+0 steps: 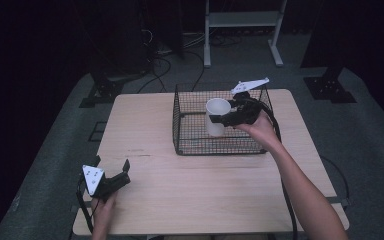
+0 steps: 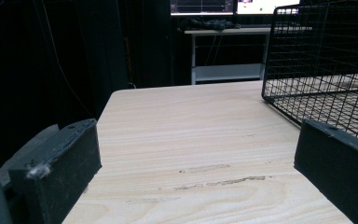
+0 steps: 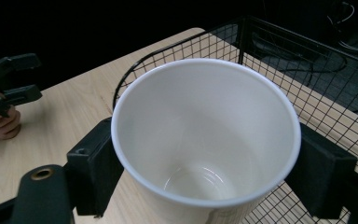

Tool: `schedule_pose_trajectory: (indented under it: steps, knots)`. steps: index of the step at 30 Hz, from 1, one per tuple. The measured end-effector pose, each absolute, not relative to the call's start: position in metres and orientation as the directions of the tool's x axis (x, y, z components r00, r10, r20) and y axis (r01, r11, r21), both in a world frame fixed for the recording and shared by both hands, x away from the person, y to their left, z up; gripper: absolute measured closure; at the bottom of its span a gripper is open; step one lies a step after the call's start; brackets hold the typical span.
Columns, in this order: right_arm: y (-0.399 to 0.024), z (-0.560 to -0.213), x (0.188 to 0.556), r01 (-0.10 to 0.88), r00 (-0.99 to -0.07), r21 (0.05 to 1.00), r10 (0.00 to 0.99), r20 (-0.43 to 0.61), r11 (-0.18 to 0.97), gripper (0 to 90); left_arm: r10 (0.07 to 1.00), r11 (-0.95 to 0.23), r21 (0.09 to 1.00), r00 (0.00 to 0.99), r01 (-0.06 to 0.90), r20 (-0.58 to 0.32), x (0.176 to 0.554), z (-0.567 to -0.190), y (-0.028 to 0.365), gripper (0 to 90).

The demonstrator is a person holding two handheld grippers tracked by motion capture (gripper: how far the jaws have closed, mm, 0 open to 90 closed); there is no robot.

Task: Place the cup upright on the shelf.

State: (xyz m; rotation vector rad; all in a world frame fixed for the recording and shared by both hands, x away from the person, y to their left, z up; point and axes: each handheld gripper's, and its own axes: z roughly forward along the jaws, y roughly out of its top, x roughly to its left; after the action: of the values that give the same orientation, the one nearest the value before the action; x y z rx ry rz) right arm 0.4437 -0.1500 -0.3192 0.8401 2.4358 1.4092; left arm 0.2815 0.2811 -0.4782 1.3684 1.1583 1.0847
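Nearest, the left gripper (image 1: 114, 181) rests low on the counter (image 1: 190, 185), jaws spread wide and empty, bare wood between them; it seems parked out of the way. Farther off, the right gripper (image 1: 230, 118) has its jaws closed on the sides of a white cup (image 1: 216, 116), upright inside the wire basket (image 1: 187, 135), likely so it clears the mesh walls.
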Motion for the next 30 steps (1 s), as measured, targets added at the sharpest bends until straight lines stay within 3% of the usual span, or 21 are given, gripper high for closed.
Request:
schedule_pose_trajectory:
  steps: [30]
  knots:
    - [-0.136, -0.347, 0.501, 0.430, -0.792, 0.814, 0.596, 0.132, 0.391, 19.4, 0.990, -0.033, 0.995, 0.141, 0.092, 0.019, 0.282, -0.478, 0.282, 0.0]
